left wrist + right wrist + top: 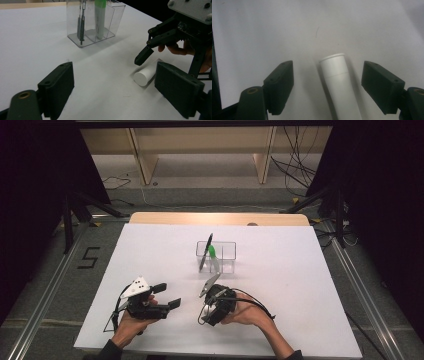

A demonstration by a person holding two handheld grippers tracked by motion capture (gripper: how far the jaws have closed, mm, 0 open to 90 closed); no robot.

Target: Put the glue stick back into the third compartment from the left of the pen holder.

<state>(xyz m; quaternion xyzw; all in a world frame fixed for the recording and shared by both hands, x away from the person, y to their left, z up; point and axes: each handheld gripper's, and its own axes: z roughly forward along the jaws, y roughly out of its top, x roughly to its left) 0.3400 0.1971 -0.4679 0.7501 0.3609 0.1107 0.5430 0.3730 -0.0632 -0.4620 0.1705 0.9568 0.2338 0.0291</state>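
Note:
A white tube point(338, 82) lies flat on the white table point(280, 285). My right gripper point(330, 86) hangs over it, open, with one jaw on each side of the tube and not touching it. In the high view my right gripper point(216, 304) sits in the hand near the table's front middle. The left gripper view shows the white tube point(145, 75) end-on, with one of the right gripper's fingertips point(143, 56) just above it. My left gripper point(167, 296) stands open and empty to the left, pointing toward the tube.
A clear plastic organizer point(227, 251) stands at the table's middle, holding a black pen point(205, 251) and a green marker point(212, 255). Both also show in the left gripper view, the pen point(82, 22) left of the marker point(100, 17). Wooden shelving stands beyond the far edge.

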